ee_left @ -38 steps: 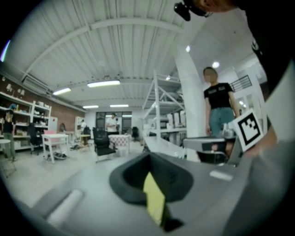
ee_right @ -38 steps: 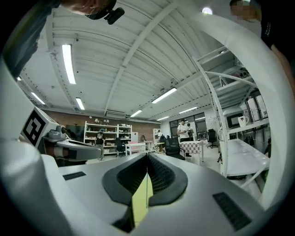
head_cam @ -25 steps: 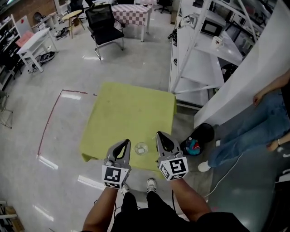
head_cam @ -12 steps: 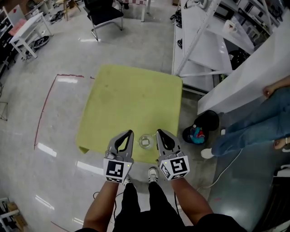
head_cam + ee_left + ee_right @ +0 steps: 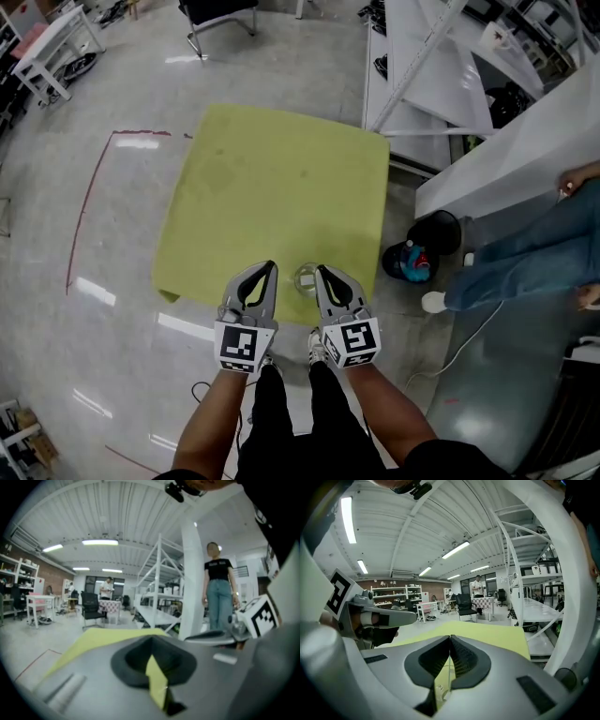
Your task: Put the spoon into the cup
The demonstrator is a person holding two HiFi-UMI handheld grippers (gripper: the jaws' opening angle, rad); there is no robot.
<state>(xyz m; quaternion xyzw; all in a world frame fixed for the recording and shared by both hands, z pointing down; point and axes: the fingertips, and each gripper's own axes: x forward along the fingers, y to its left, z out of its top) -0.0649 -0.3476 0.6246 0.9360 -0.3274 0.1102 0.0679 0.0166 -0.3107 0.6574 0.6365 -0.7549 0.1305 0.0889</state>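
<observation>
A small clear glass cup stands near the front edge of the yellow-green table. I see no spoon in any view. My left gripper hangs just left of the cup, over the table's front edge, jaws together and empty. My right gripper is just right of the cup, also shut with nothing in it. In the left gripper view the left gripper points along the yellow tabletop, as does the right gripper in its own view. The cup is hidden in both.
White shelving stands to the table's right. A person in jeans is at the far right, with a dark bag and a cable on the floor nearby. A red tape line marks the floor at left. A black chair is beyond the table.
Both grippers have sunk towards the table's front edge and drawn closer to the cup, which now sits between their tips. The jaws have stayed shut.
</observation>
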